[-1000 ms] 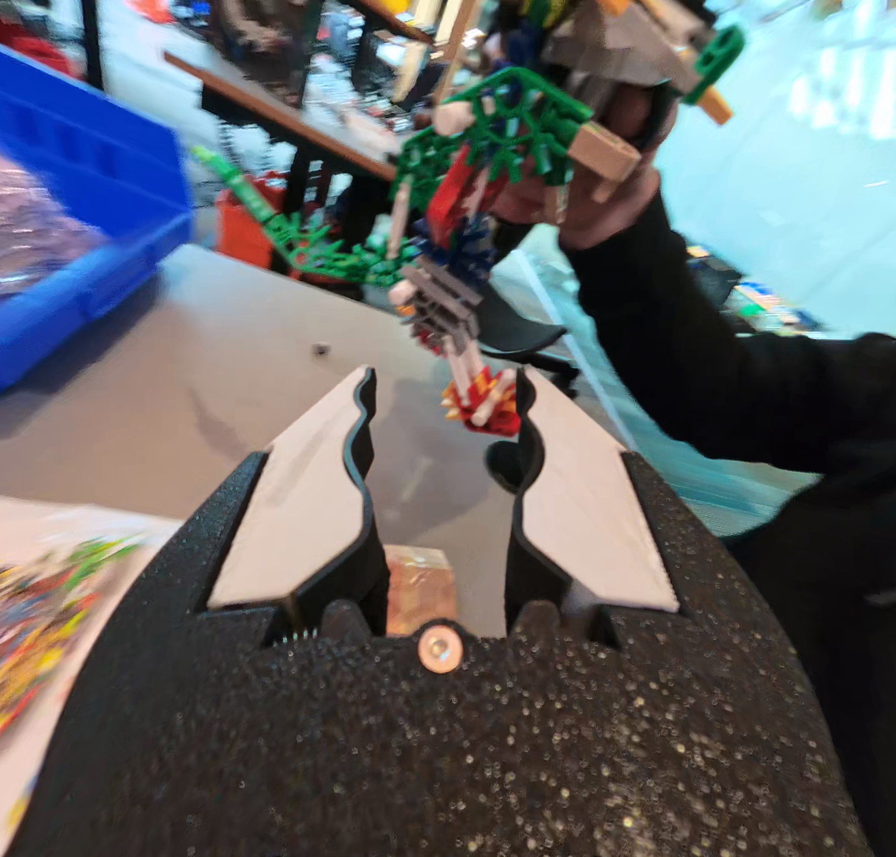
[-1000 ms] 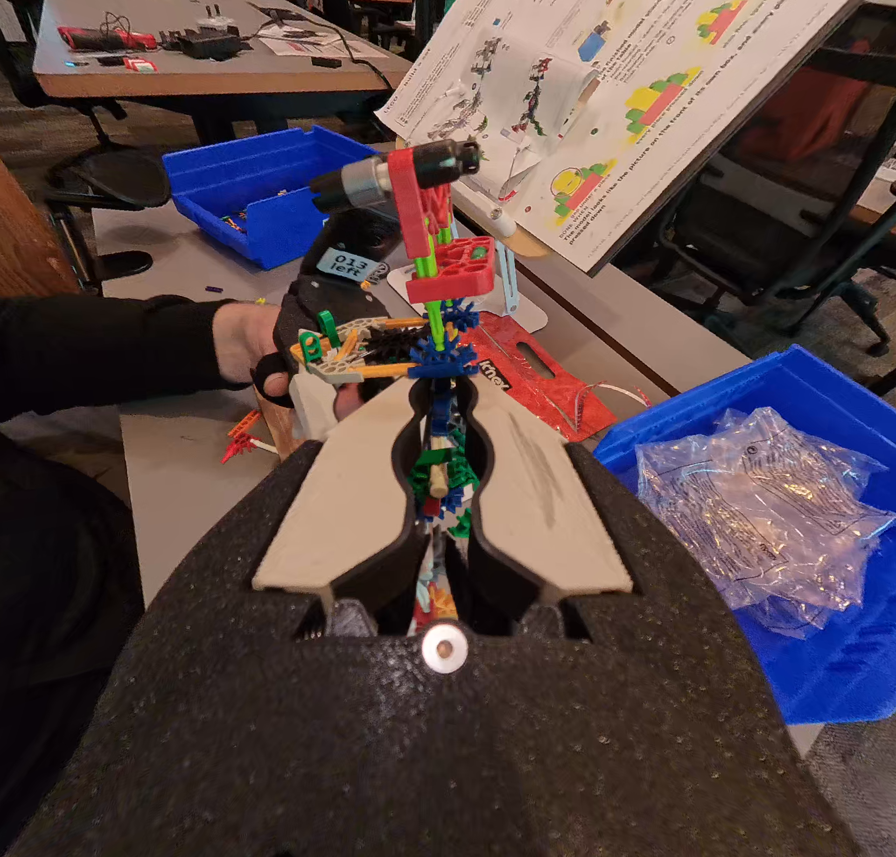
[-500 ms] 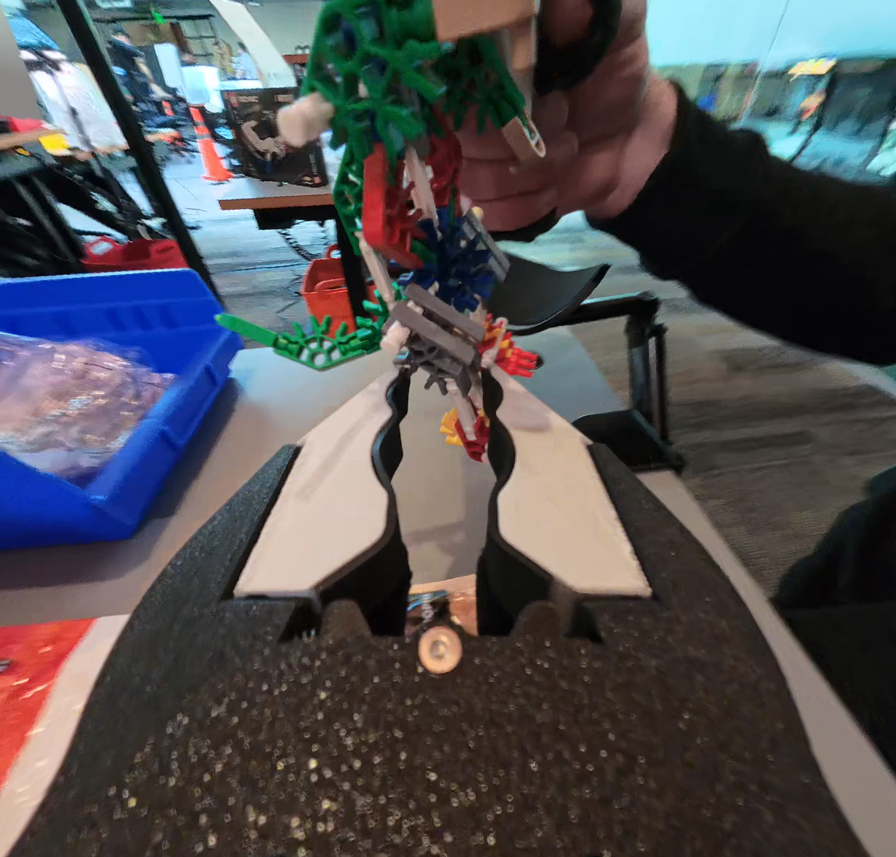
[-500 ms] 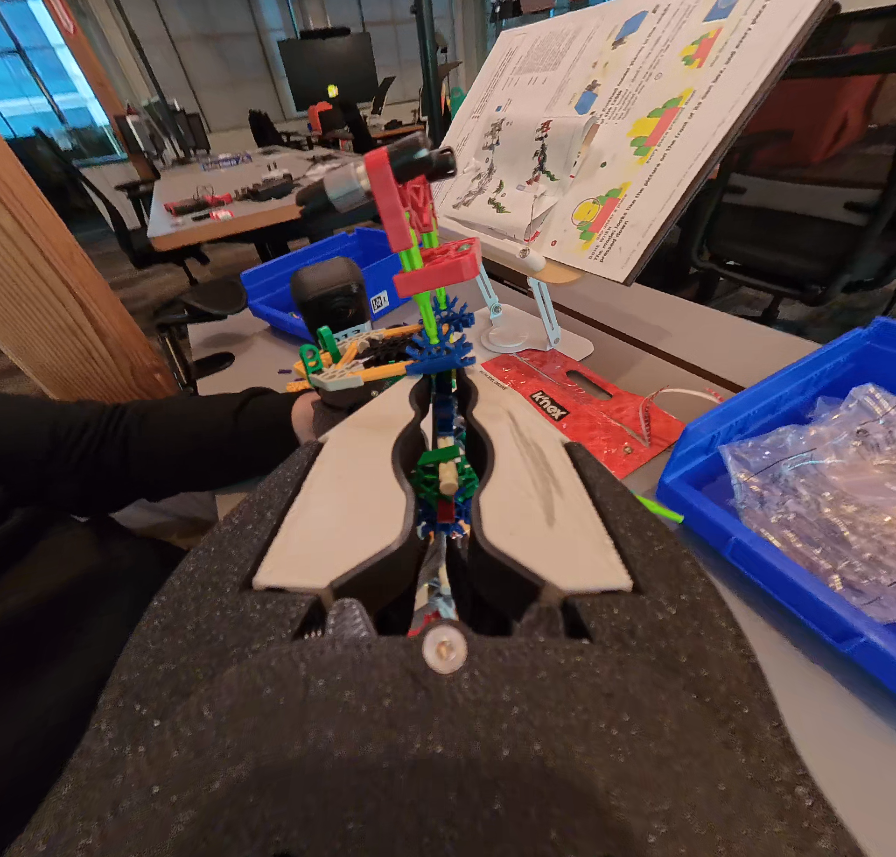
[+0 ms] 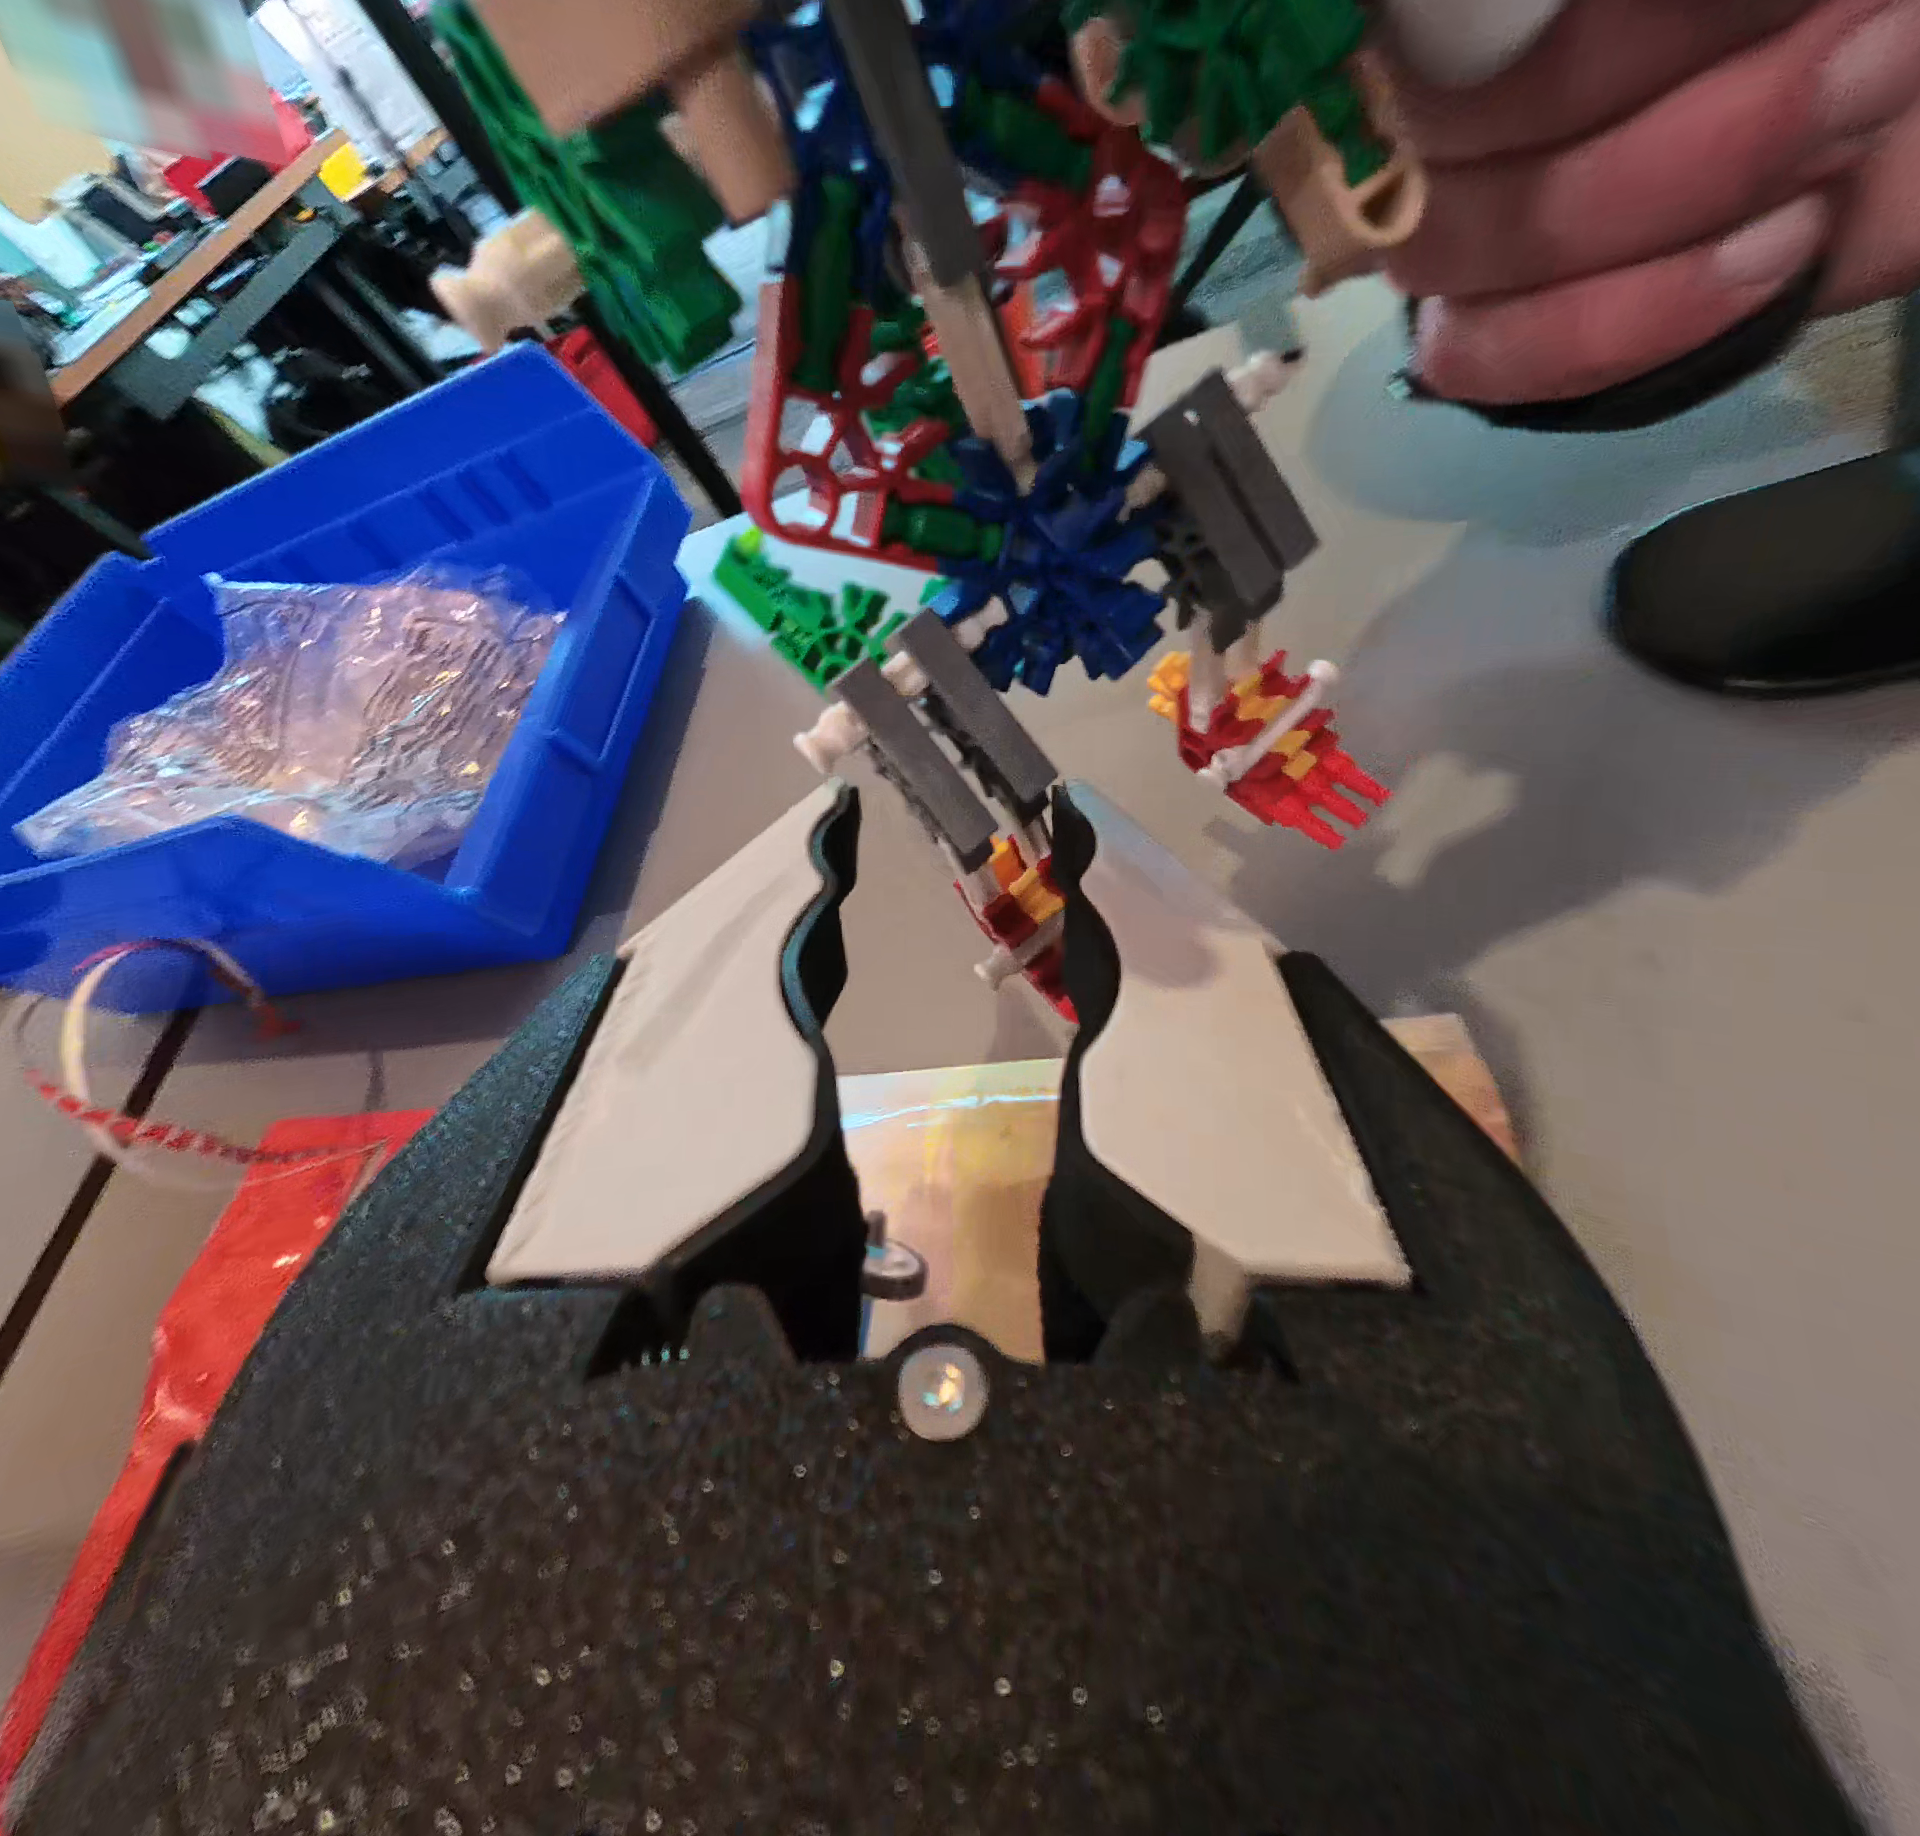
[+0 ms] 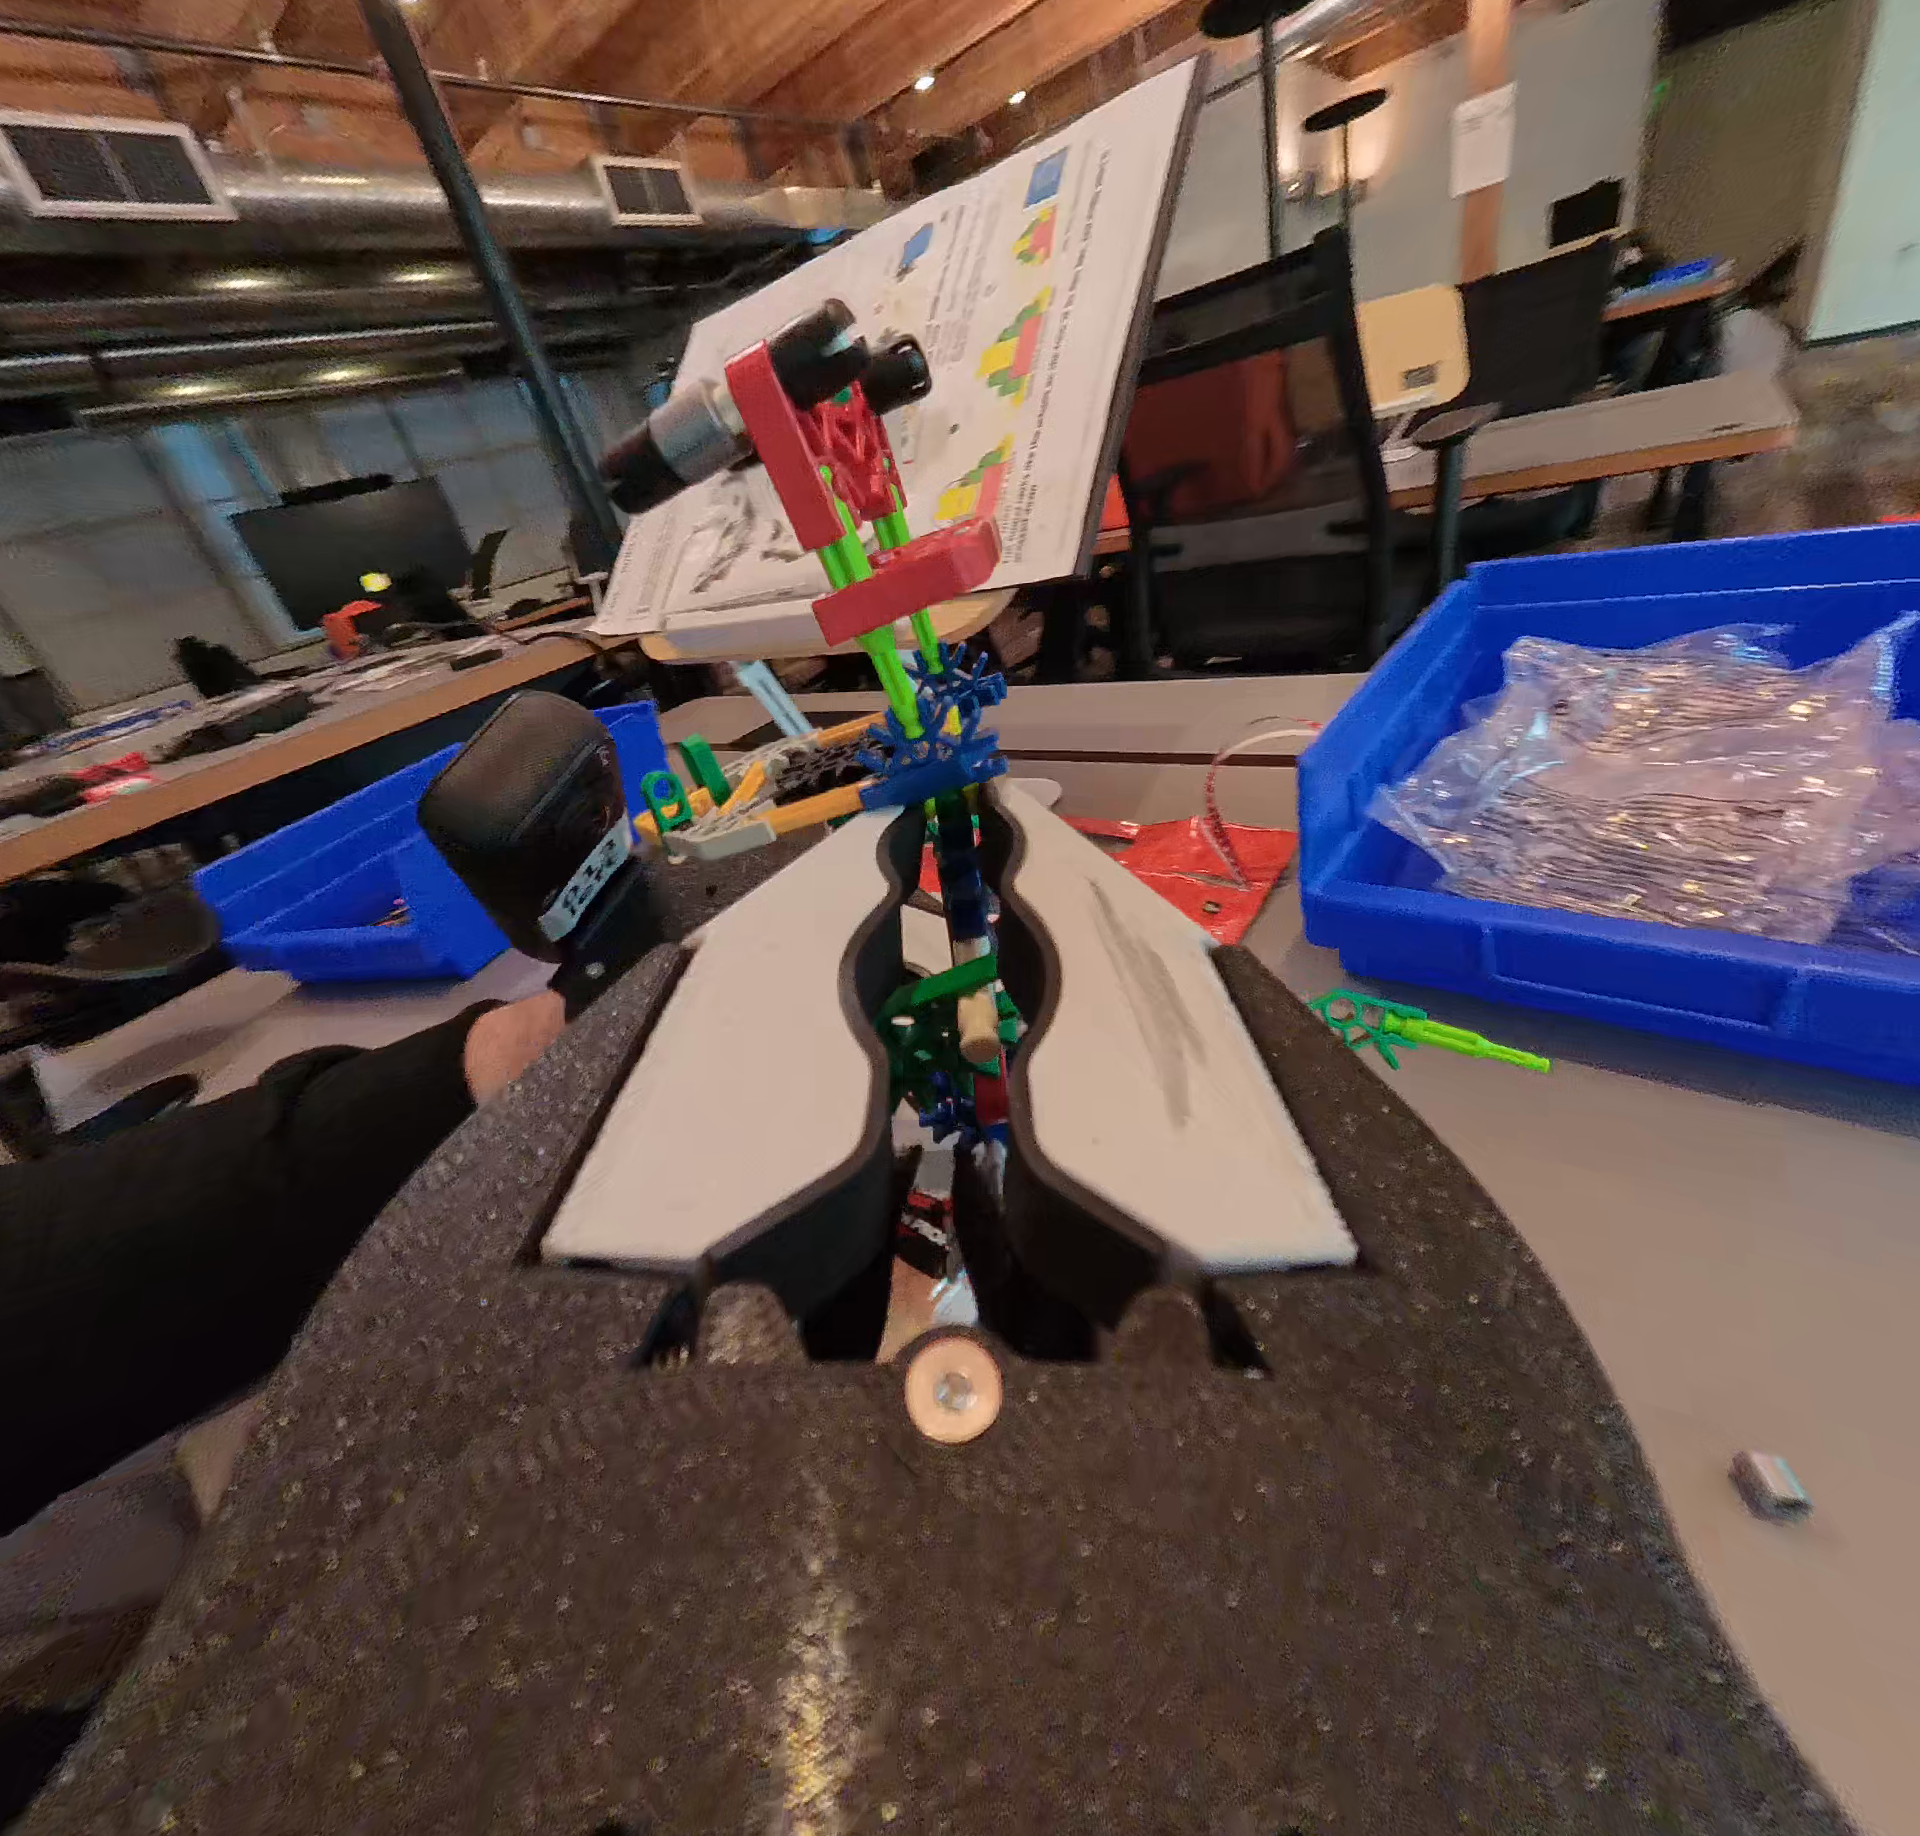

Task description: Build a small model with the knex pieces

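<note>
Lowered nearer, the toy model (image 5: 1049, 560) is clamped in the right gripper (image 6: 951, 820); its grey leg (image 5: 951, 747) is now bracketed, ungripped, by the part-open left gripper (image 5: 951, 830), above the table (image 5: 1558, 955).

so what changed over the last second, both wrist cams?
The left gripper closed in on the toy model from below: its foot, clear of the fingers a second ago, now sits between them against the right one, with the fingers narrower but not shut. The right gripper tilted upward, bringing the ceiling into view. Unchanged: right gripper shut on the model, blue bin and bag on the table.
</note>
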{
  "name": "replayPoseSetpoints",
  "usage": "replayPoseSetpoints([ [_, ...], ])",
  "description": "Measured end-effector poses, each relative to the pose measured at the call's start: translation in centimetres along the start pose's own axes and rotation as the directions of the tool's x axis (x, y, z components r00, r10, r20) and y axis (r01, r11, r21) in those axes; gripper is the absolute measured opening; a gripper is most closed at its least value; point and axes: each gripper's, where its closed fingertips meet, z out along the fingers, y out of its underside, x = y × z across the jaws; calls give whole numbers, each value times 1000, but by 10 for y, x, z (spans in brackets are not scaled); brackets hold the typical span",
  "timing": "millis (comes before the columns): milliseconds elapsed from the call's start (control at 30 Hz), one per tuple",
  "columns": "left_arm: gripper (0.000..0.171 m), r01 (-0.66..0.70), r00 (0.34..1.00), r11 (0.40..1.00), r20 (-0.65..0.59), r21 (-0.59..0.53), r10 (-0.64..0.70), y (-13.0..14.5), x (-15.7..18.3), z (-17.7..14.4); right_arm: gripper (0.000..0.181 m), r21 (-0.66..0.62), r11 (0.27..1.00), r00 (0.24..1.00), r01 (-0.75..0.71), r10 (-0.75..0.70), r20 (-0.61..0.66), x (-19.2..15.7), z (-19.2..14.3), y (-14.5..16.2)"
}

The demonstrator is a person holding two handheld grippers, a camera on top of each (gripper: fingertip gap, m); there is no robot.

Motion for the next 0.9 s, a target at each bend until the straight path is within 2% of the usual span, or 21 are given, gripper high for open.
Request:
replayPoseSetpoints([
  [33, 38, -18, 999, 999, 26, -31, 18, 4, -3, 3, 8, 1, 1000, 1000, 11, -11, -24, 3, -1, 4],
  [100, 52, -44, 996, 993, 77, -105, 52, 14, -10, 10, 8, 1, 999, 995, 51, -51, -89, 13, -3, 13],
  [133, 53, -33, 995, 991, 90, -130, 45, 17, -12, 12, 8, 9, 998, 992, 66, -65, -113, 17, -4, 15],
  [200, 64, 28, 998, 983, 61, -179, -17, 26, -11, 11, 8, 5, 998, 989, 61, -60, -132, 20, -3, 21],
  [267, 65, 121, 993, 969, 25, -216, -119, 32, -7, 4, 8, 12, 995, 982, 98, -94, -162, 23, -2, 22],
  [300, 70, 131, 991, 968, 66, -214, -120, 31, -14, -2, 8, 25, 993, 980, 111, -105, -171, 23, -2, 20],
  [333, 65, 141, 989, 964, 85, -225, -125, 31, -16, -8, 8, 33, 993, 981, 113, -106, -164, 21, -1, 19],
  [500, 60, 218, 975, 941, 19, -257, -221, 29, 6, -24, 8, 34, 979, 956, 199, -186, -228, 24, 0, 11],
  [533, 55, 228, 974, 941, 65, -252, -218, 29, 0, -25, 8, 28, 977, 950, 211, -198, -242, 26, 0, 10],
  [567, 54, 232, 972, 940, 85, -249, -217, 29, -3, -26, 8, 30, 981, 956, 194, -182, -232, 28, 0, 10],
  [600, 55, 240, 971, 939, 52, -248, -234, 27, 3, -25, 8, 38, 985, 962, 167, -155, -227, 30, 0, 10],
  [733, 69, 271, 958, 926, -21, -262, -287, 17, 28, -11, 8, 53, 990, 966, 131, -116, -230, 33, 3, 12],
  [800, 82, 281, 956, 917, -3, -283, -294, 16, 34, -5, 8, 51, 990, 963, 134, -118, -242, 33, 6, 13],
  [900, 88, 312, 949, 893, 73, -323, -305, 22, 31, 4, 8, 66, 990, 956, 121, -99, -276, 36, 7, 15],
])
